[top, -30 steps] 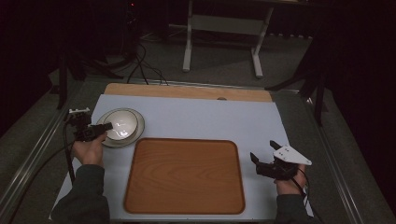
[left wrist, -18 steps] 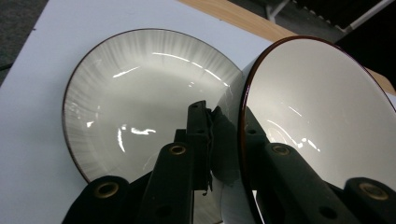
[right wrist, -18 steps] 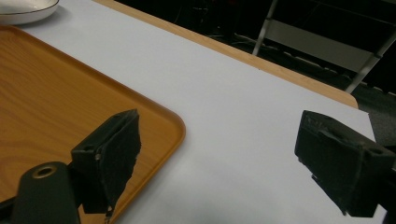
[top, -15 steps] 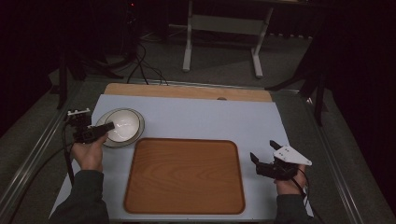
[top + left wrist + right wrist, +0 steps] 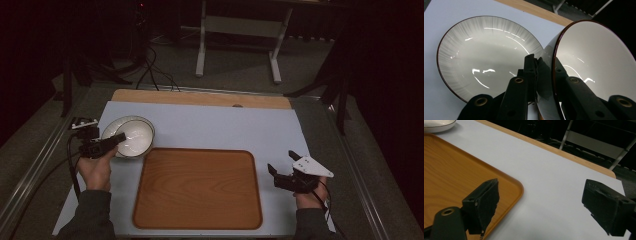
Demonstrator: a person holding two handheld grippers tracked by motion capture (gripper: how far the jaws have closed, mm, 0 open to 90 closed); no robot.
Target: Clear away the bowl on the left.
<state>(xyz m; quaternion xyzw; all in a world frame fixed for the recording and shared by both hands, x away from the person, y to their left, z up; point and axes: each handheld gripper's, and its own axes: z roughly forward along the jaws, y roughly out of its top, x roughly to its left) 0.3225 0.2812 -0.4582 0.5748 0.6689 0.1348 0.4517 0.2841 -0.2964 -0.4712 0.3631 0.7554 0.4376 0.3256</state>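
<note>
A white bowl with a dark rim (image 5: pixel 596 62) hangs tilted, and my left gripper (image 5: pixel 544 70) is shut on its rim, one jaw inside and one outside. Just below it a wide white plate (image 5: pixel 484 57) lies on the pale mat. In the high view the bowl (image 5: pixel 132 135) sits at the mat's left, with the left gripper (image 5: pixel 111 142) at its near-left edge. My right gripper (image 5: pixel 282 162) rests at the mat's right, jaws wide open with nothing between them. The same open right gripper (image 5: pixel 541 205) hovers over bare mat beside the tray's corner.
A brown wooden tray (image 5: pixel 197 187) lies in the middle of the pale mat (image 5: pixel 215 125), bare. A wooden table edge (image 5: pixel 200 97) runs along the far side. Cables and a metal stand (image 5: pixel 237 30) are on the floor beyond.
My left gripper has lifted slightly with the bowl, tipping it up off the plate. The right gripper has stayed where it was.
</note>
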